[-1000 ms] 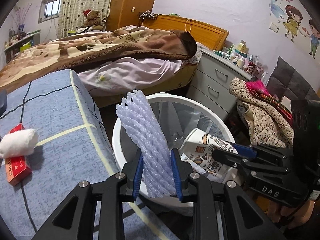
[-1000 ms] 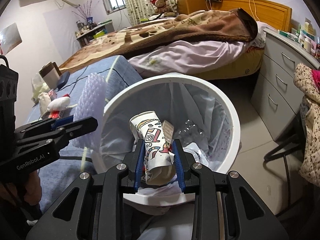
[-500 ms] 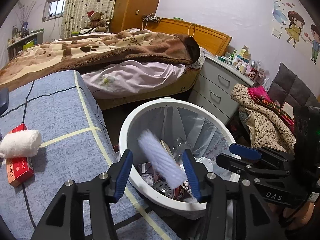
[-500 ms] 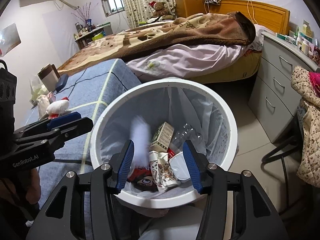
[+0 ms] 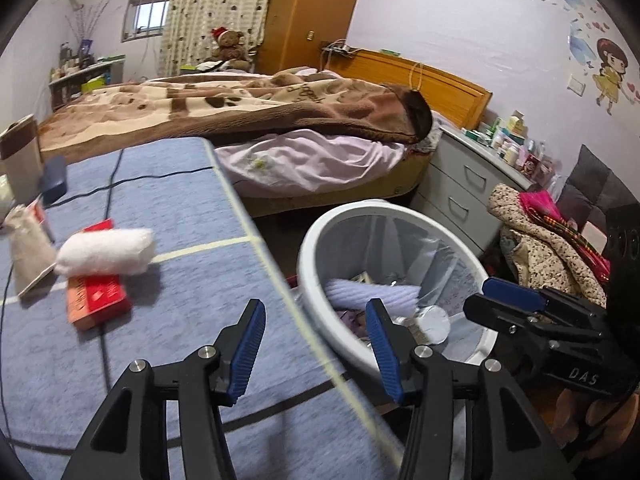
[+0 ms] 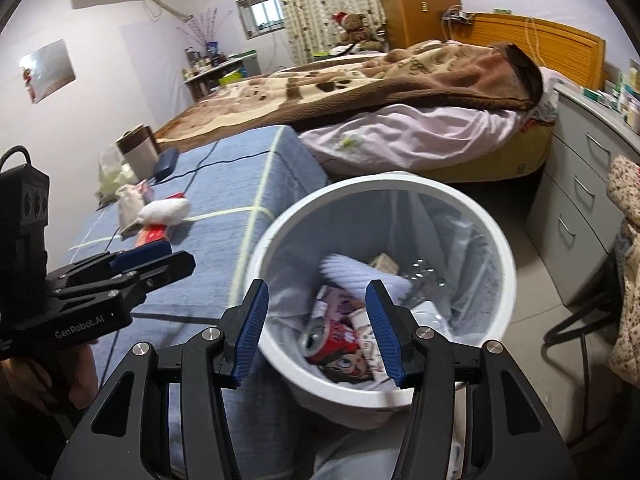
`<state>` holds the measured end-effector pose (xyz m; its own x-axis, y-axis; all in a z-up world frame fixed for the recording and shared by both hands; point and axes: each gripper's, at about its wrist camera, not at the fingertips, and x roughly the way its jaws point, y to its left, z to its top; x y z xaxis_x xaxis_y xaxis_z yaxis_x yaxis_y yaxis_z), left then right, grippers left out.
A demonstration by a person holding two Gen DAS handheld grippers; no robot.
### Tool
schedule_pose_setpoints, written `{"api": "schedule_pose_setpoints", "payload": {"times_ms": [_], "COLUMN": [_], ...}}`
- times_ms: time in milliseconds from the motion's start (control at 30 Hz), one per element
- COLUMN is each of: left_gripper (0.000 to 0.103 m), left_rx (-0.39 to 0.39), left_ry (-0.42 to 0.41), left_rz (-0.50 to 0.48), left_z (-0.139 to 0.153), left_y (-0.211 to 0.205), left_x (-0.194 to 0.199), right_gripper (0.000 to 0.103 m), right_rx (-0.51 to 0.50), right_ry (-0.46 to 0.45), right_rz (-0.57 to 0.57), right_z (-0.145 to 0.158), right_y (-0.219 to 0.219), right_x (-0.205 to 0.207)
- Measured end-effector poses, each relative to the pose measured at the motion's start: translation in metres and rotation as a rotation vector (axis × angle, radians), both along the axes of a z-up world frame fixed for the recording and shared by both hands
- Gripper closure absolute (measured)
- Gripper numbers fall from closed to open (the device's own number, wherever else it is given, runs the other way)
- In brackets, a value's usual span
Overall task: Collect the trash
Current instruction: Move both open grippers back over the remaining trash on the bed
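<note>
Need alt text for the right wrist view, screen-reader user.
The open, empty right gripper hangs over a white trash bin lined with a clear bag and holding a foam net sleeve, a red can and crumpled paper. The left gripper, also open, is at left above a blue table in a bedroom.

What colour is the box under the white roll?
Red box, clearest in the left wrist view.

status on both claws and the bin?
Left claw open, empty. Right claw open, empty. Foam sleeve lies in the white bin. White roll on the blue cloth; nothing blocking.
</note>
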<state>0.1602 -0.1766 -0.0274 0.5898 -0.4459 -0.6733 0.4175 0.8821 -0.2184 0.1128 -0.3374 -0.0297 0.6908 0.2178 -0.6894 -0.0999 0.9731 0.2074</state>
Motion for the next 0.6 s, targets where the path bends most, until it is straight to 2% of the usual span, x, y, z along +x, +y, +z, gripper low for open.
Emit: {"api": "schedule_pose_setpoints", "payload": {"times_ms": [400, 600], "left_gripper": [0.051, 0.051], "left_rx": [0.019, 0.026], "left_ry": [-0.021, -0.005], "left_rz": [0.17, 0.243], "left_z": [-0.002, -0.005], "left_y": [0.068, 0.1], "left_x": [-0.025, -0.031], "right_gripper": [0.051, 0.051], "right_rx": [0.009, 0.009], "right_ry": [-0.005, -0.001], "right_rz": [0.128, 0.191], "right_z": [0.002, 0.001], "right_y": [0.041, 0.06], "right_x": [0.004, 0.007]}}
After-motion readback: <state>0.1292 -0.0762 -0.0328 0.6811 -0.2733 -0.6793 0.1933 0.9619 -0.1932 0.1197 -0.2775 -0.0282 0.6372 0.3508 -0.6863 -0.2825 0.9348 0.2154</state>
